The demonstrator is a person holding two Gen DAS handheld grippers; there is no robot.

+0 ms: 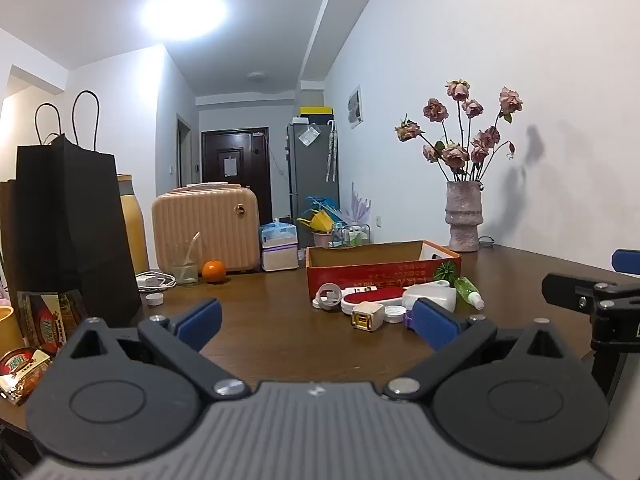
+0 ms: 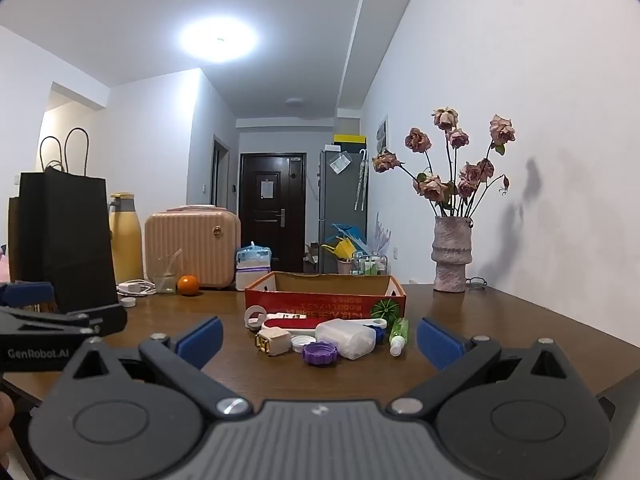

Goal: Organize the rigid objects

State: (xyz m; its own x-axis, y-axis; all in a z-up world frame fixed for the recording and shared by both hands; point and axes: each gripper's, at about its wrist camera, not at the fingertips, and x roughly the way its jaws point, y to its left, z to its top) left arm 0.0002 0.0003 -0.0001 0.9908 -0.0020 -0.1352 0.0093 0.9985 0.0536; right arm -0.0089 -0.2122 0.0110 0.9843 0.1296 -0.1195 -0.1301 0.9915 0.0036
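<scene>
A red cardboard box [image 1: 380, 278] [image 2: 320, 300] with an open top stands on the brown table. In front of it lies a cluster of small items: a white and gold cube [image 2: 274, 340] [image 1: 366, 316], a purple cap [image 2: 320, 353], a white plastic bottle [image 2: 348, 338] [image 1: 430, 296], a green spray bottle [image 2: 399, 332] [image 1: 470, 290], a red and white flat case [image 2: 288, 324] [image 1: 370, 298] and a white ring [image 2: 255, 316] [image 1: 329, 294]. My left gripper [image 1: 318, 322] is open, short of the cluster. My right gripper [image 2: 320, 340] is open too, with nothing between its fingers.
A black paper bag [image 1: 68, 224], yellow flask [image 2: 125, 236], pink case [image 1: 206, 228], glass [image 1: 185, 266], orange [image 1: 213, 271], charger cable [image 1: 156, 280] and white lid [image 1: 155, 299] fill the left. A vase of dried roses [image 1: 463, 216] stands by the right wall. Snack packets [image 1: 24, 368] lie near left.
</scene>
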